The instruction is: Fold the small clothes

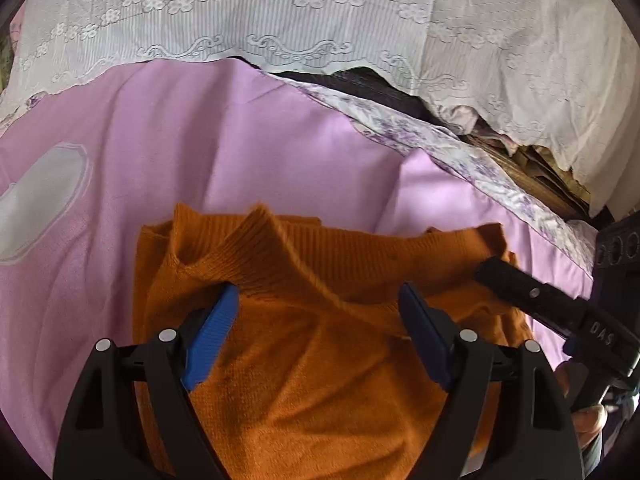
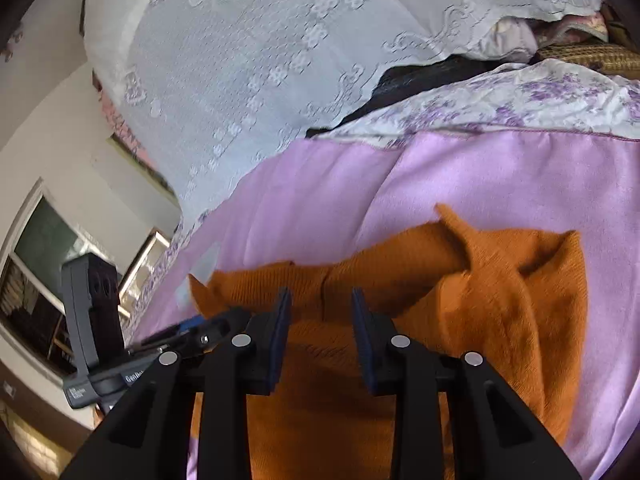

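An orange knitted sweater [image 1: 320,380] lies partly folded on a pink sheet [image 1: 240,140], its ribbed collar bunched up toward the far edge. My left gripper [image 1: 318,288] hangs open over the collar area, blue pads wide apart, with nothing pinched. At the garment's right corner my right gripper [image 1: 496,270] comes in from the side. In the right wrist view the right gripper [image 2: 320,296] stands open above the sweater [image 2: 500,300], its pads a narrow gap apart and free of cloth. The left gripper [image 2: 212,326] shows low at the left there.
A white lace cover [image 1: 280,12] drapes over a pile behind the sheet. A floral quilt border [image 1: 460,152] runs along the right, with dark cloth [image 1: 380,84] beneath the lace. A person's hand [image 1: 588,420] holds the right gripper. A window [image 2: 40,260] is at the left.
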`<state>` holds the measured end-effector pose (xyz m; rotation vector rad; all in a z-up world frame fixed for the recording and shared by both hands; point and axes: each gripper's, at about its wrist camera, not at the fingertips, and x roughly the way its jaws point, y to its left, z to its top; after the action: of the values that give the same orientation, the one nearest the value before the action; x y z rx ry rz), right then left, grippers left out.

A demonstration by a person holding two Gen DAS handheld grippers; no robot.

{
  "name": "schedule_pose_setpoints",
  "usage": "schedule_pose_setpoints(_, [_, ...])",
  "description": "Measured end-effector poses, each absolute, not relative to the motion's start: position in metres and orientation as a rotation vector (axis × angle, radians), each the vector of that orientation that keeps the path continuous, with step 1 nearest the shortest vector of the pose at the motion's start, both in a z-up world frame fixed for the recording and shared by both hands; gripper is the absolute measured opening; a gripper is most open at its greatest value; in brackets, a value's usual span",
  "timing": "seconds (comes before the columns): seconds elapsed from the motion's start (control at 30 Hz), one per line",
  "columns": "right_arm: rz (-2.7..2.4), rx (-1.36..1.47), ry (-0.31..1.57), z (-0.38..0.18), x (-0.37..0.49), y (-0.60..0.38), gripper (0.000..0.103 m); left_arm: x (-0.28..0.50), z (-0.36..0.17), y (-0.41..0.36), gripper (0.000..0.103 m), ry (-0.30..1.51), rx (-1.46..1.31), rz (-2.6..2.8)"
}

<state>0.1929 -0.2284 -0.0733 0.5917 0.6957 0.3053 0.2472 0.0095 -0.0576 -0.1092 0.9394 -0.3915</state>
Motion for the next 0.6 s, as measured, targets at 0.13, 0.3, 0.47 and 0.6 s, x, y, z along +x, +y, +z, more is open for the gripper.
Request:
schedule_pose_setpoints(0.13, [0.284,0.68,0.656,-0.071,0.196,-0.255,0.033,0.271,-0.059,0.029,0.079,0.927,-0.225,-0.32])
schedule_pose_setpoints(0.3, [0.47,0.407,0.694,-0.05,0.182,-0.197,0.036,0.26,-0.056,0.037,0.079,0.887,-0.195,-0.307])
schedule_pose_setpoints(0.47, [0.393,0.314,0.754,-0.073,0.192,-0.182,0.044,0.25,-0.056,0.027,0.092,0.892,-0.143,-0.379])
schedule_pose_setpoints(0.6, [0.181,0.498,0.841,-0.116,0.212,-0.243,0.009,0.26,-0.084,0.008,0.093,0.967,0.025,-0.279])
